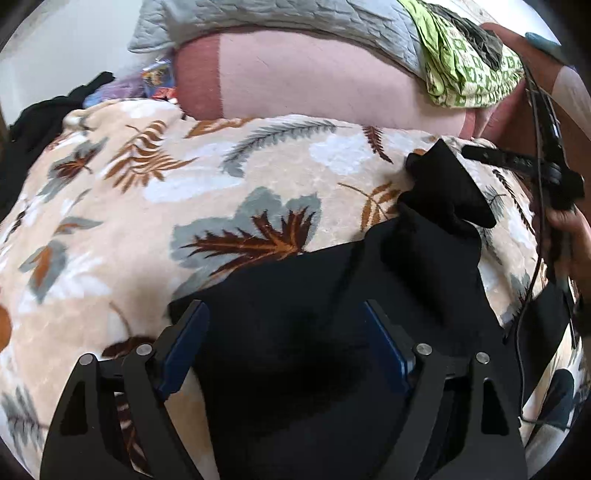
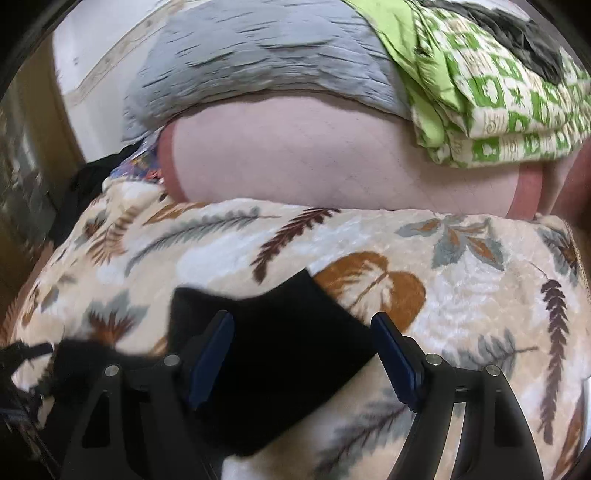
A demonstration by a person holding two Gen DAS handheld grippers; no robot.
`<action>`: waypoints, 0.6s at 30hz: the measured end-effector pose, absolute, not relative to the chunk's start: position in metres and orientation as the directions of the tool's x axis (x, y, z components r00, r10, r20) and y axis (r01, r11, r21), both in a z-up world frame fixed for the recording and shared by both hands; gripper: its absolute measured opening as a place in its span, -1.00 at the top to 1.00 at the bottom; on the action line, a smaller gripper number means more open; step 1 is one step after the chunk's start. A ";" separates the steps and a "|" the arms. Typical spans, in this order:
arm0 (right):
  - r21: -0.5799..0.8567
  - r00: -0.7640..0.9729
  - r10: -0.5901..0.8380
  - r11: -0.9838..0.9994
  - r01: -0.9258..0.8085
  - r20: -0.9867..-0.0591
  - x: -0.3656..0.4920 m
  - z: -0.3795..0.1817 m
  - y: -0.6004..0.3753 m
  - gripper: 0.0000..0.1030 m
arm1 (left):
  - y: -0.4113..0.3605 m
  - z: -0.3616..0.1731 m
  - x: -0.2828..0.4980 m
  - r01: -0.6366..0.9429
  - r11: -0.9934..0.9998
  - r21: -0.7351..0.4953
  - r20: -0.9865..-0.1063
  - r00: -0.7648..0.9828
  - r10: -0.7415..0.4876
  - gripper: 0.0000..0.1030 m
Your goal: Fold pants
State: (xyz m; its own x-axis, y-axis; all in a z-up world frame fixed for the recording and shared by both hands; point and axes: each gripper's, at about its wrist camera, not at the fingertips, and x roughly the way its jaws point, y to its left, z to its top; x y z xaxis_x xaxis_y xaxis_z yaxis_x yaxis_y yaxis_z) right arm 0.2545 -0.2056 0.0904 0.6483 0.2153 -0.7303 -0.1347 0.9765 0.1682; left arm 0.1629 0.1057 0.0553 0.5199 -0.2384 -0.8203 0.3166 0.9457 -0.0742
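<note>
Pants [image 1: 295, 332] lie on a blanket [image 1: 147, 206] at lower centre of the left wrist frame; behind it a mattress [image 1: 314, 85], a quilt [image 1: 277, 18] at top, folded cloth [image 1: 469, 70] upper right.

Black pants [image 1: 314, 295] lie rumpled, partly folded, flat on the leaf-print blanket [image 1: 147, 206].

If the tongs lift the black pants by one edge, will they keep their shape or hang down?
The black pants would probably hang limp: they already lie bunched in soft folds. They look light. On the plush leaf-print blanket they would likely drag, not slide.
</note>
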 end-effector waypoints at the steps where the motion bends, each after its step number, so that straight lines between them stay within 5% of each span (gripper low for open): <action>1: 0.153 0.645 0.201 0.980 -0.131 -0.737 0.260 0.087 -0.205 -0.51 | 0.105 0.053 0.166 0.314 0.947 -0.071 -0.822 0.519 -0.234 -0.63; 18: 0.130 0.538 0.206 0.976 -0.175 -0.818 0.310 0.031 -0.182 -0.46 | 0.087 0.016 0.205 0.374 0.926 0.040 -0.873 0.464 -0.150 -0.63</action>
State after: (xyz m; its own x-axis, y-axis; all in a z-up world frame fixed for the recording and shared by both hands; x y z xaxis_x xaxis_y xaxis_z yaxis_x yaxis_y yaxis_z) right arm 0.3098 -0.1824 0.0308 0.5380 0.2056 -0.8175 -0.1750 0.9759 0.1303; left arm 0.2054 0.0872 0.0163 0.4635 -0.1498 -0.8733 0.3742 0.9265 0.0397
